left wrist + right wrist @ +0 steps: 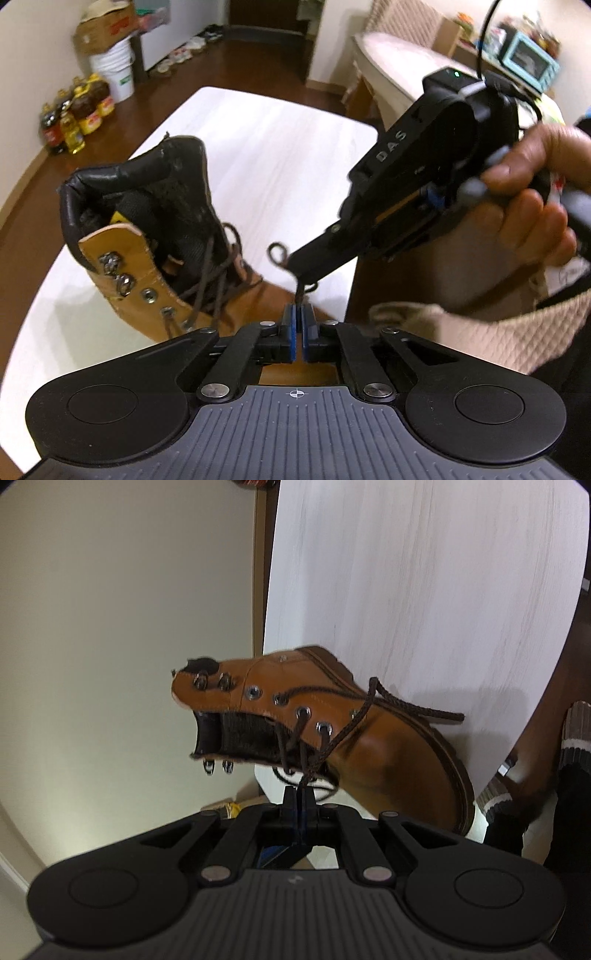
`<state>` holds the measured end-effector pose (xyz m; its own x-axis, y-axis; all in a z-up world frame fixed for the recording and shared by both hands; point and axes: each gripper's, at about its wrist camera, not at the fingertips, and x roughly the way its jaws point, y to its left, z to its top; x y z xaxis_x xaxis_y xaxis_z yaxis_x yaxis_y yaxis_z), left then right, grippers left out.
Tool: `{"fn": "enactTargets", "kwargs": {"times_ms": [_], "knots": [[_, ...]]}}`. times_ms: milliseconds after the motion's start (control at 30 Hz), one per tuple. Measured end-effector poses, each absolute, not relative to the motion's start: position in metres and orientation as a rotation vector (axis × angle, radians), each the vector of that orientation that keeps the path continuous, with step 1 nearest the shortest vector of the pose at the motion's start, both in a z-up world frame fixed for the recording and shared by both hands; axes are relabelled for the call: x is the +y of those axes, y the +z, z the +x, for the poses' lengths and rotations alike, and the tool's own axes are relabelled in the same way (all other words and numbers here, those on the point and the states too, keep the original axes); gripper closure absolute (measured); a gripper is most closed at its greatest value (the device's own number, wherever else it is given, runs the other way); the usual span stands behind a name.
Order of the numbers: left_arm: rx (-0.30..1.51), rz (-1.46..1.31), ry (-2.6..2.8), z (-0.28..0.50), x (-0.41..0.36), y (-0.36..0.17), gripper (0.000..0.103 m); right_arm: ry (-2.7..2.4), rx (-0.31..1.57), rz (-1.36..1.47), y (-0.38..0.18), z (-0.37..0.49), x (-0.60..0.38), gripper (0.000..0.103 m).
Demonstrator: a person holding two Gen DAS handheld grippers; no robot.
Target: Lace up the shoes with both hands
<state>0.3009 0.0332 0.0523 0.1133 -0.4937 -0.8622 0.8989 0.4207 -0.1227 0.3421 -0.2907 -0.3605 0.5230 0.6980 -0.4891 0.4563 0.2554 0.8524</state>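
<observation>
A white desk point(258, 155) carries a tan leather boot point(155, 229), which stands near the desk's near edge with its dark padded collar open and a brown lace point(218, 280) threaded loosely through its lower eyelets.

The left claw point(297, 314) points steeply down just beside the boot's toe side, its blue-padded jaws pressed nearly together on a strand of the lace. The right claw point(295, 264), held in a bare hand point(532, 192), reaches in from the right and slants down, its tip meeting the same lace just above the left claw, with a small loop beside it.

The right wrist view is rolled, so the boot point(332, 731) appears sideways; there the right claw point(300, 794) has its jaws pinched on a lace strand point(343, 734) that runs up across the eyelets. Only the left view shows the room: oil bottles point(77, 114) on the wooden floor, a white bucket point(114, 70), and a teal oven point(532, 62). A quilted sleeve point(480, 332) covers the desk's right edge.
</observation>
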Motion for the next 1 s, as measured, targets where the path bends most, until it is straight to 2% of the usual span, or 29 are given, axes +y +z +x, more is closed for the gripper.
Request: {"fn": "enactTargets", "kwargs": {"times_ms": [133,500,633,1000], "knots": [[0.994,0.530,-1.105,0.305,0.042,0.054,0.101,0.218,1.128,1.413,-0.369,0.337,-0.291,0.088],[0.962,0.576,-1.178,0.306,0.045,0.059,0.101,0.333,1.113,1.626,-0.391,0.339,-0.270,0.088],[0.957,0.578,-1.184,0.306,0.046,0.060,0.101,0.339,1.103,1.615,-0.389,0.338,-0.268,0.098],[0.998,0.530,-1.134,0.329,0.056,0.077,0.099,0.316,1.004,1.559,-0.373,0.333,-0.273,0.100]]}}
